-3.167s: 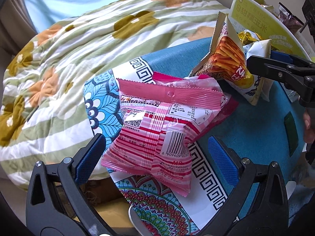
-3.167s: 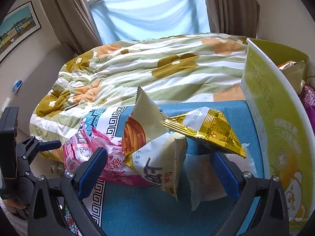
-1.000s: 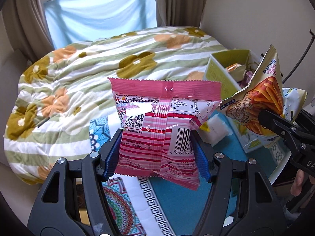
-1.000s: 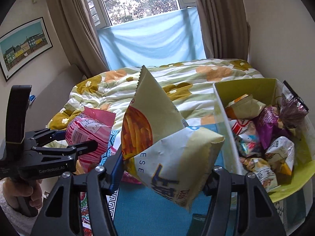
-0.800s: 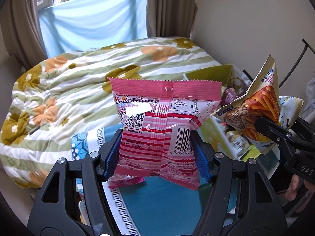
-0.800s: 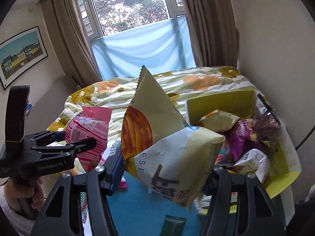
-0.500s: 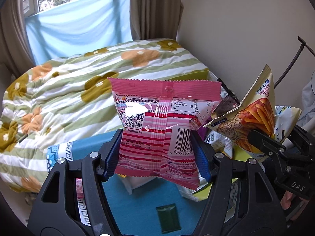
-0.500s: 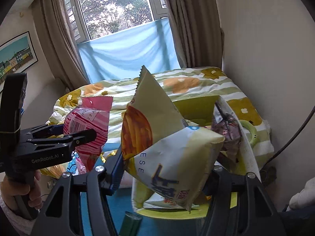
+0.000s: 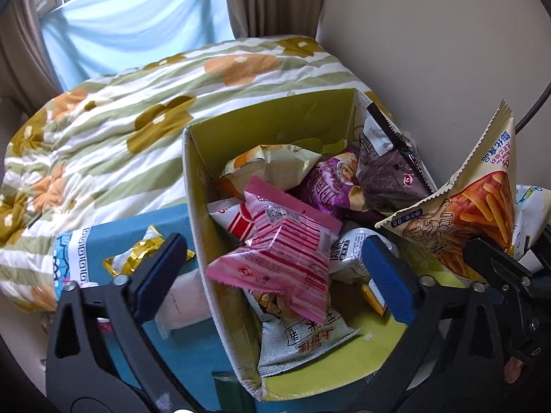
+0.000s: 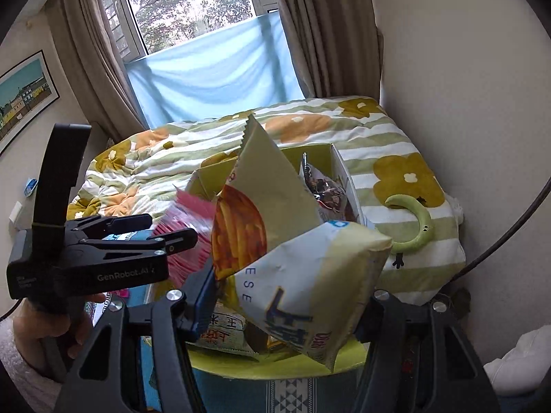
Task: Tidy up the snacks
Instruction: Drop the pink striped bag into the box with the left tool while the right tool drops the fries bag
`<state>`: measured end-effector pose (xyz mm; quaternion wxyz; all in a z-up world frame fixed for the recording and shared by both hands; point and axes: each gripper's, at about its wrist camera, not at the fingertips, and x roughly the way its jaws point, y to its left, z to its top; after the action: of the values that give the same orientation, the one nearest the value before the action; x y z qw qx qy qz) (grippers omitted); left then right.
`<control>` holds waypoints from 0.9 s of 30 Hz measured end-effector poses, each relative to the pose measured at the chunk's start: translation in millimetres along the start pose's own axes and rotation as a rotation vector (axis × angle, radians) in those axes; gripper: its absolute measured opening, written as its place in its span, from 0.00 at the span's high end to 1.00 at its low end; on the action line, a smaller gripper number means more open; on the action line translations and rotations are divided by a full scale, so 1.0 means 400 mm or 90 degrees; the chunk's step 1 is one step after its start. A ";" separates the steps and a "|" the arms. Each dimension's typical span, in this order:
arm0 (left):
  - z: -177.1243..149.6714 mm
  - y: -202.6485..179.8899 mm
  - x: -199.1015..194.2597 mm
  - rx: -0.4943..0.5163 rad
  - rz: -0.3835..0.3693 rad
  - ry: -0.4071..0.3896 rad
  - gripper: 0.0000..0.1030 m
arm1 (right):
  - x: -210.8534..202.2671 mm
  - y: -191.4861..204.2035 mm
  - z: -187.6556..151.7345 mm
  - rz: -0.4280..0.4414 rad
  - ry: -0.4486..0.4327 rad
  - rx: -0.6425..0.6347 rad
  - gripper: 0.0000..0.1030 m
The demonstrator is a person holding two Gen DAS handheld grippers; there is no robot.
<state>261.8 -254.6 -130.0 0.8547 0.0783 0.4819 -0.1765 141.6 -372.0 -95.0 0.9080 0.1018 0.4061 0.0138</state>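
Note:
My left gripper (image 9: 272,268) is open above the yellow-green snack box (image 9: 275,120). The pink snack bag (image 9: 282,251) is free of the pads, tilted, on or just above the packets in the box; it is a pink blur in the right wrist view (image 10: 189,230). My right gripper (image 10: 286,296) is shut on the cream fries bag (image 10: 303,261), held over the box's right side. That bag also shows in the left wrist view (image 9: 471,206). The left gripper shows in the right wrist view (image 10: 165,237).
The box holds several packets, among them a purple bag (image 9: 327,186) and a dark bag (image 9: 389,168). A gold packet (image 9: 137,258) and a white packet (image 9: 179,303) lie on the blue table (image 9: 165,364) left of the box. The floral bed (image 9: 137,103) lies behind.
My left gripper opened and let go of the pink bag, which dropped into the box. Both grippers moved right, over the box. The right gripper still holds the fries bag.

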 end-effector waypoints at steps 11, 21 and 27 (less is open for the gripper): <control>-0.069 0.059 -0.044 -0.004 0.022 0.012 0.00 | 0.000 0.002 0.006 0.014 0.012 -0.004 0.45; -0.136 0.122 -0.087 -0.033 0.051 0.007 0.01 | 0.054 0.002 0.020 0.078 0.043 0.000 0.44; -0.177 0.145 -0.072 -0.050 0.055 0.013 0.01 | 0.073 0.001 0.000 0.044 0.015 0.006 0.00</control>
<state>213.6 -172.8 -144.5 0.8588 0.0668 0.4937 -0.1197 161.4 -368.3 -116.3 0.9016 0.1199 0.4133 0.0445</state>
